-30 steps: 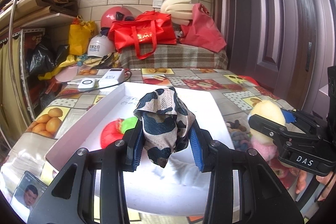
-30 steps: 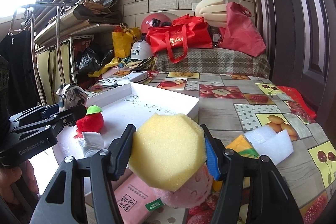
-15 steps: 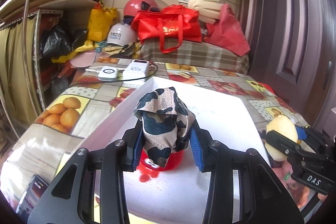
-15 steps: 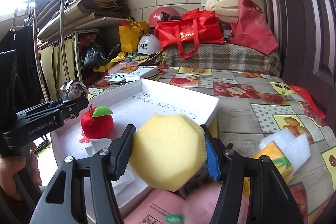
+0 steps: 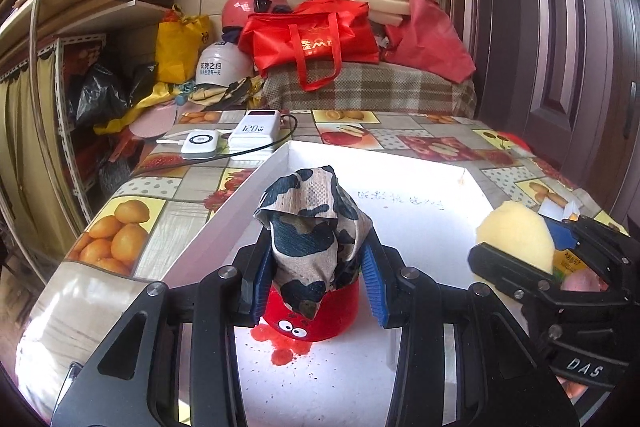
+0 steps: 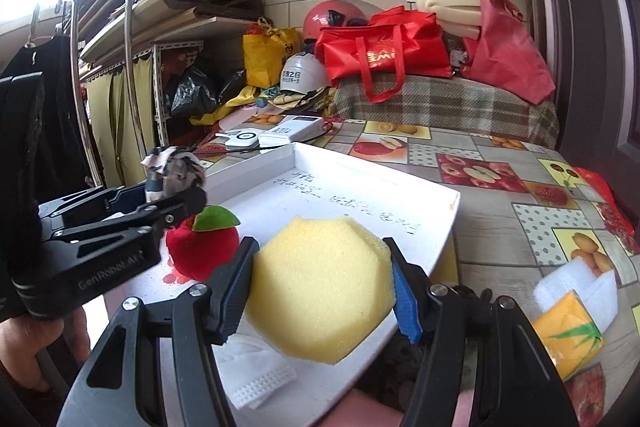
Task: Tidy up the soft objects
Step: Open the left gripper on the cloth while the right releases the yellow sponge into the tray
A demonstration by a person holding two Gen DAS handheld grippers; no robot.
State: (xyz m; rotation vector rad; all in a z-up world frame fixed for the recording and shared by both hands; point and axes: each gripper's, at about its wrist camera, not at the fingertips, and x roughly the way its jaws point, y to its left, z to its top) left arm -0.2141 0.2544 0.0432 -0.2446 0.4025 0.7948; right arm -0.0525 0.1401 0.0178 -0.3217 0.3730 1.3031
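Both grippers now sit farther over the white tray (image 5: 472,183), the left gripper (image 5: 316,277) clamping the camouflage cloth (image 5: 312,227) above the red apple toy (image 6: 202,251), the right gripper (image 6: 322,287) pinching the yellow sponge (image 6: 320,287).

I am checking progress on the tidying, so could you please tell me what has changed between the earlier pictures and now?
Both grippers have moved in over the white tray. The left gripper, clamping the cow-print cloth, now hangs just above the red plush apple. The right gripper has carried the yellow sponge from beside the tray to above its near edge. Nothing was grasped or released. The apple and the white mask lie where they were.
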